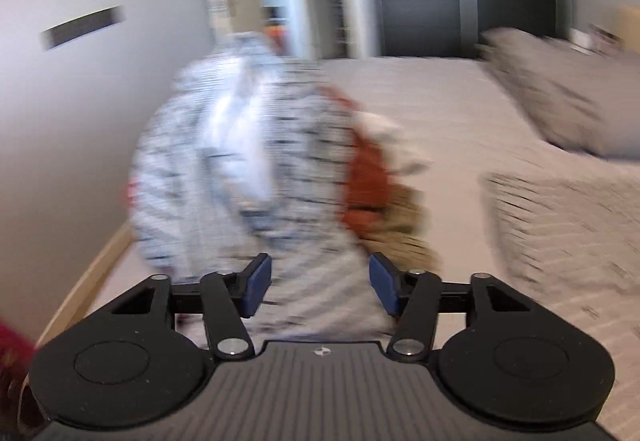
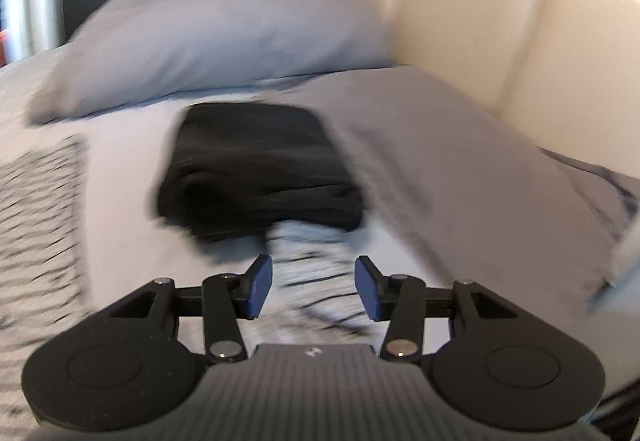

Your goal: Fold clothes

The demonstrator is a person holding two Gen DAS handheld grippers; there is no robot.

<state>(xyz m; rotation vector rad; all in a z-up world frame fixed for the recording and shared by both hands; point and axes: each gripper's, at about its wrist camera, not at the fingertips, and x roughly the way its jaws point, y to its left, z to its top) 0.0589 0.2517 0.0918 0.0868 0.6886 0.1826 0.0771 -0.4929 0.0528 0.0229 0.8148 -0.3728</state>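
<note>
Folded black garment (image 2: 260, 169) lies on bed (image 2: 128, 169), no containers

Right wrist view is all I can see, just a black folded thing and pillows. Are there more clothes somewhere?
Observer: Yes. In the left view a striped grey-and-white garment is heaped on the bed.
Operator: Any other colours?
Observer: An orange-red piece lies right beside that heap.
Operator: Is the left claw grabbing anything?
Observer: No, the left claw is open, with striped cloth showing behind the gap; nothing is pinched.
</note>
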